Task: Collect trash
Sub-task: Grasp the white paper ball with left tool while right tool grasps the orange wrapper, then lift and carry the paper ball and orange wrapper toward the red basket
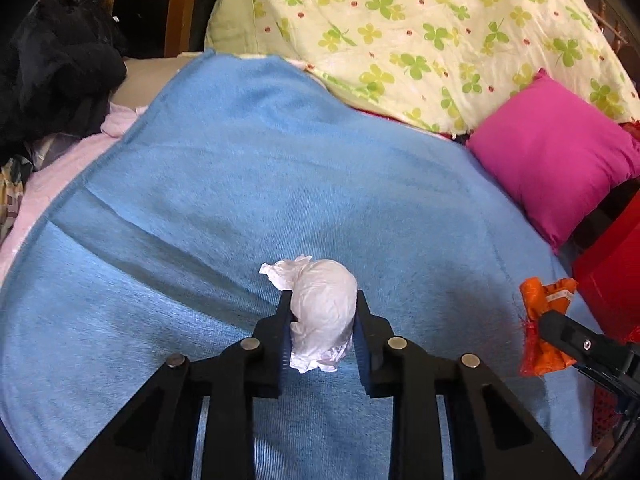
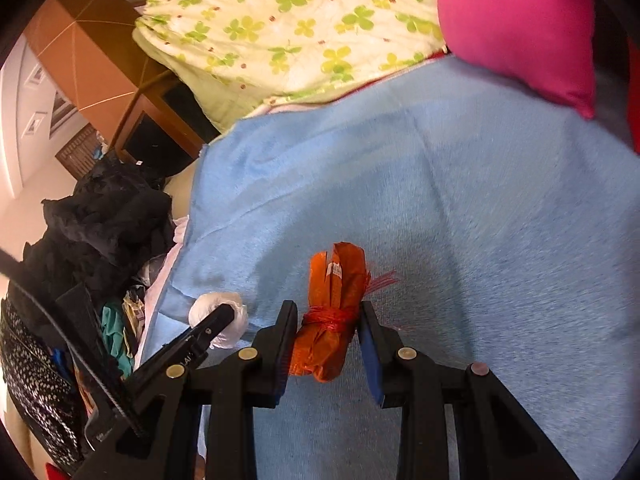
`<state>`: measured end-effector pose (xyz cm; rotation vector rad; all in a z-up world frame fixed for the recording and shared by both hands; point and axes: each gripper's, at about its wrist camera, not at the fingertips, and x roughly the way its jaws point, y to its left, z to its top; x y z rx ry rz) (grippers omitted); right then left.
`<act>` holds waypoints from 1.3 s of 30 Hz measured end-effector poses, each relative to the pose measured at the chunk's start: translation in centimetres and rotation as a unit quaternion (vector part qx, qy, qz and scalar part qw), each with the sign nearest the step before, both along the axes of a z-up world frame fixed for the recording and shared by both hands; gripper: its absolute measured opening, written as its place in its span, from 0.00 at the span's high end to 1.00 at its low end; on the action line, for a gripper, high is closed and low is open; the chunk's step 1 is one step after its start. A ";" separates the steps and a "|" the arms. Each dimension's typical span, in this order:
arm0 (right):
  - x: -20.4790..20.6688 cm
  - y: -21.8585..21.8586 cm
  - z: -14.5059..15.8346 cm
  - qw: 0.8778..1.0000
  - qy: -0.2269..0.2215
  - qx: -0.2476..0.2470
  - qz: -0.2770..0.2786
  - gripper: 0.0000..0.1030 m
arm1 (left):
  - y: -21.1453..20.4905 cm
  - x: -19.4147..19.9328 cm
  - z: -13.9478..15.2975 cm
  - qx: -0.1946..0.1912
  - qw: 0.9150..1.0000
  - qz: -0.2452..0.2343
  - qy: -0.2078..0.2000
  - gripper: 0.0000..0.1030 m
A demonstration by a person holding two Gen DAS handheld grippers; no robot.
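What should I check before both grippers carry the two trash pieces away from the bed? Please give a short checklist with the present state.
1. Left gripper shut on the white crumpled wad: ok, both pads press its sides.
2. Right gripper shut on the orange wrapped bundle: ok, pinched near the red string.
3. Blue blanket not caught in either grip: ok.
4. Grippers apart from each other: ok, side by side with a gap.
5. Trash container located: cannot tell, none clearly in view.
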<state>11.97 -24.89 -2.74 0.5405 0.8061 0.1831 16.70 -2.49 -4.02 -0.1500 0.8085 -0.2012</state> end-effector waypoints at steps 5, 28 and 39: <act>-2.5 -0.7 2.4 0.999 -0.031 -0.015 -0.001 0.68 | -0.4 -2.4 2.5 0.014 0.999 -0.001 -0.034 0.73; -18.2 -6.6 10.1 0.984 -0.151 -0.069 -0.057 0.68 | -9.3 -16.1 7.9 0.069 0.988 -0.073 -0.120 0.72; -19.6 -7.9 10.3 0.981 -0.158 -0.092 -0.061 0.68 | -12.4 -17.9 8.2 0.100 0.981 -0.094 -0.138 0.72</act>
